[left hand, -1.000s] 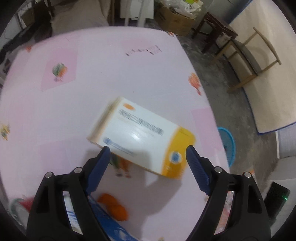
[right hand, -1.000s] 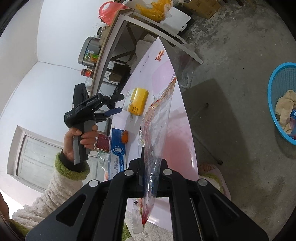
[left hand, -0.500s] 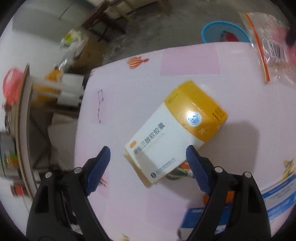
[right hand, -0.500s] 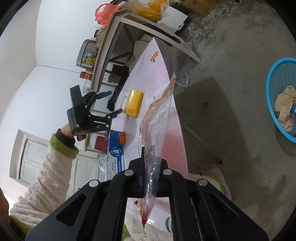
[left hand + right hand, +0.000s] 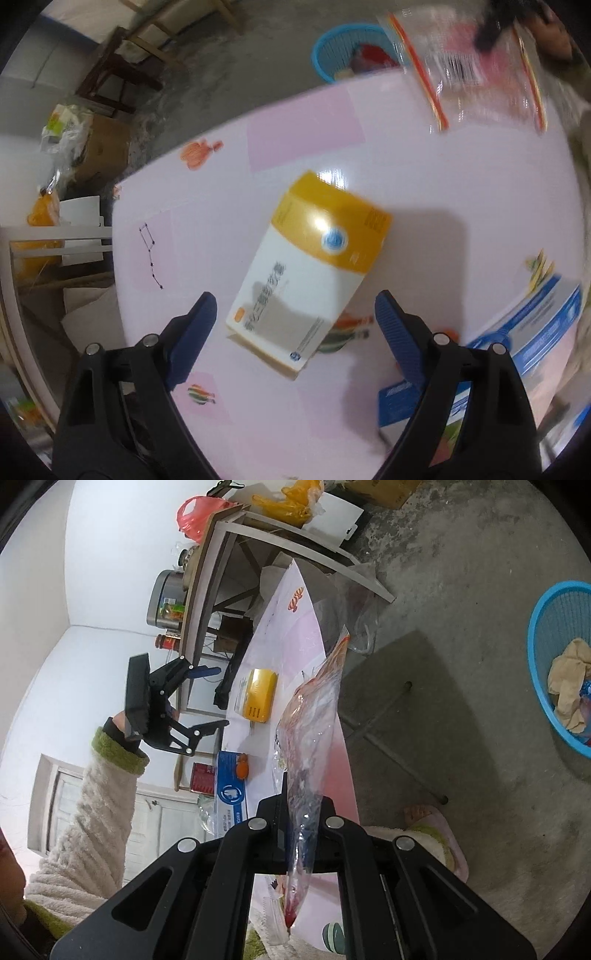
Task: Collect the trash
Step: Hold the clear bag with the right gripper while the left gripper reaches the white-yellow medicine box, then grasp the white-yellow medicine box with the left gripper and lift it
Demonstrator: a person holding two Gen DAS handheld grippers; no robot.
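Left gripper [image 5: 291, 314] hangs over the pink table [image 5: 424, 177], jaws wide apart and empty — the yellow-and-white medicine box [image 5: 314, 266] lies flat just beyond the blue pads, nothing touching it; right gripper [image 5: 301, 821] clamped tight on a clear plastic bag [image 5: 314, 716] with red trim, bag raised above the table edge; blue basket [image 5: 554, 657] sits on the concrete floor, well apart, crumpled trash already inside; blue-and-white box [image 5: 543, 325] beside the medicine box.
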